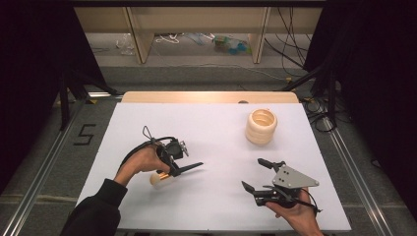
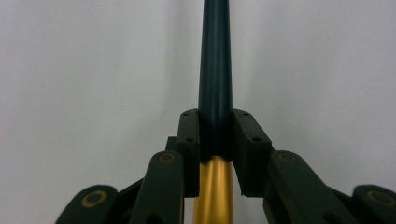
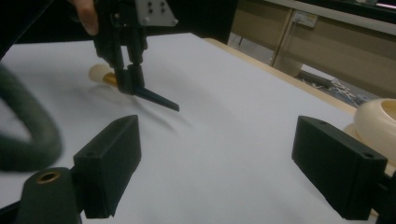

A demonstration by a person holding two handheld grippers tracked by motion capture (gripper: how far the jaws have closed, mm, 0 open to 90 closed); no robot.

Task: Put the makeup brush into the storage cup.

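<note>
left tool clamped tight; right tool jaws wide apart.

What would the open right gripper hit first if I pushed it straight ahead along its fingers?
Probably nothing: the right gripper faces bare white table. The left gripper with its dark rod sits left of that line, the ring stack right of it. Depth is uncertain.

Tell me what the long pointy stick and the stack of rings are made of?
The stick looks like smooth dark plastic with a soft sheen, a shiny gold, metal-looking band, and a cream knob, maybe wood or plastic. The stack of rings looks like pale, matte wood or plastic; I cannot tell which.
</note>
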